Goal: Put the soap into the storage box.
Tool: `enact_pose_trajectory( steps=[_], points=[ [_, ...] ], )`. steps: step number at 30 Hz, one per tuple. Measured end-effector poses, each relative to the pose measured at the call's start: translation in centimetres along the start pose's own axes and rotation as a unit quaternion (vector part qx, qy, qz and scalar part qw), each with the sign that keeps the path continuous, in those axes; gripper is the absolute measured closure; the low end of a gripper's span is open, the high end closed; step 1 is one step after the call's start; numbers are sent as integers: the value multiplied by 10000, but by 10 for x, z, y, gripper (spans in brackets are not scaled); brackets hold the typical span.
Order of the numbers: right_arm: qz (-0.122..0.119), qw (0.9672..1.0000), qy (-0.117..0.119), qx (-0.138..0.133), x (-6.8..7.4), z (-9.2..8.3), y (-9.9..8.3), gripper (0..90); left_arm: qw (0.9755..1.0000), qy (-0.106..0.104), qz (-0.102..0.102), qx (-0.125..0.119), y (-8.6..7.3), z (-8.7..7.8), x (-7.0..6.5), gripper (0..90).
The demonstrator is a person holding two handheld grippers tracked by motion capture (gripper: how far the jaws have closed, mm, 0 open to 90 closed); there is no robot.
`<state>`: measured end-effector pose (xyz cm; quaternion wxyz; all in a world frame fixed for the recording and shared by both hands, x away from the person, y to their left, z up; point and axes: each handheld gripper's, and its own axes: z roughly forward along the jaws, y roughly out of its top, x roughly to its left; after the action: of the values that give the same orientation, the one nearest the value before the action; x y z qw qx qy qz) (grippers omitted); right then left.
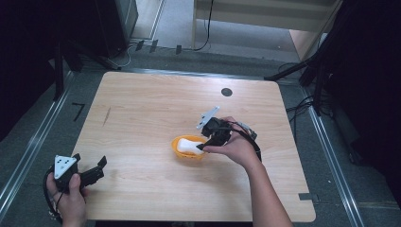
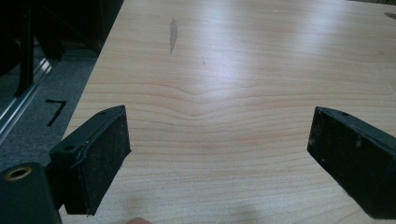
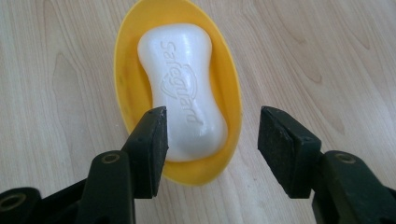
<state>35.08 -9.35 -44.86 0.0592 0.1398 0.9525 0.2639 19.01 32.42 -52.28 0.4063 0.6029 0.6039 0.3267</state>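
While your right gripper (image 3: 210, 140) hangs just above the near end of the soap dish (image 3: 126, 88), its jaws stand apart with nothing pressed between them; the bar lies free below them. That white soap bar (image 3: 184, 88) sits lengthwise in the yellow oval dish, and the raised lettering along its top reads "Safeguard", with a curved emblem moulded beside the word. In the high view you find the dish (image 1: 178, 147) a little right of centre and below the middle of the frame, on the wooden table (image 1: 142, 109), with the soap (image 1: 190, 146) inside it and your right gripper (image 1: 213, 137) touching or nearly touching its right side; from there you cannot tell which. Your left gripper (image 1: 90, 171) rests at the lower left of that frame, near the table's front left corner, well apart from the dish. In its own view the left gripper (image 2: 219, 154) holds its jaws wide over bare wood.
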Motion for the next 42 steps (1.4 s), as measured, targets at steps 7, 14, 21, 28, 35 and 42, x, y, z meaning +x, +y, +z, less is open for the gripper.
enact_pose_trajectory(
  steps=[7, 14, 21, 28, 35, 42],
  points=[
    [311, 9994, -116, -138, -4, -9, -17, 428, 10000, 19, 30, -26, 0, 0, -1, 64],
    [662, 9971, -202, -314, -10, -20, -38, 426, 10000, 18, 58, -14, 0, 0, -1, 64],
    [875, 9954, -262, -300, -13, -24, -57, 413, 10000, 17, 63, -22, 0, 0, -1, 64],
    [1181, 9920, -318, -324, -13, -26, -78, 391, 10000, 26, 73, -17, 0, 0, -2, 64],
    [1488, 9872, -459, -344, -11, -25, -98, 338, 10000, 23, 83, -23, 0, 0, -2, 64],
    [1831, 9802, -651, -380, -8, -25, -117, 270, 9999, 27, 97, -29, 0, 0, -2, 64]
  ],
)
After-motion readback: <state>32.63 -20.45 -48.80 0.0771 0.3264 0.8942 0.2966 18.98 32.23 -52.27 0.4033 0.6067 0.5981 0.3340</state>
